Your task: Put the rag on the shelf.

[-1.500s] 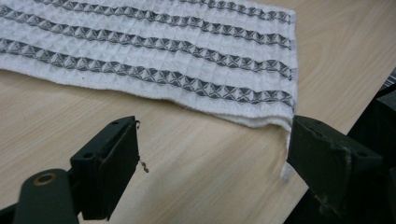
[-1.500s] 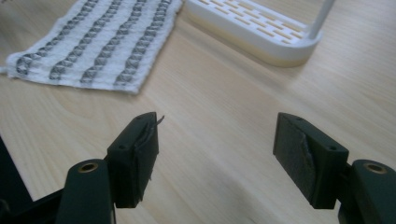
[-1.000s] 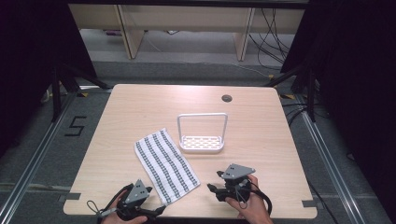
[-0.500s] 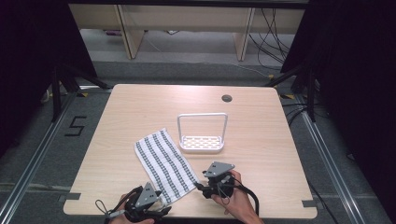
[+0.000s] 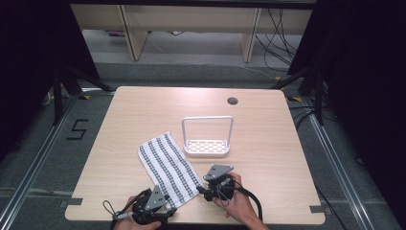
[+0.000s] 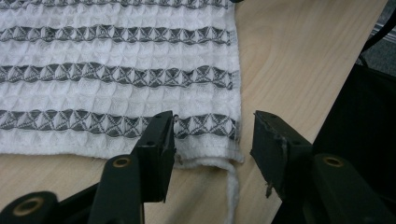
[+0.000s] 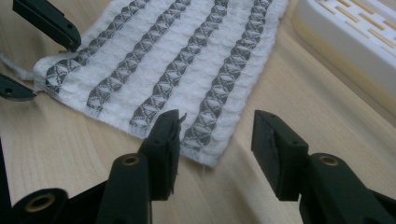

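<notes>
Now both grippers have come in to the near end of the striped cloth (image 5: 167,167), which lies flat on the counter (image 5: 268,120) beside the white rack (image 5: 207,143). The left gripper (image 6: 212,133) and right gripper (image 7: 215,133) have just been closing, each straddling a near corner (pads not yet pinching), so a two-corner pickup looks imminent.

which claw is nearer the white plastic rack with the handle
Right. The right claw sits just in front of the white plastic rack, at the striped cloth's near right corner; the left claw is farther, at the cloth's near left corner.
</notes>
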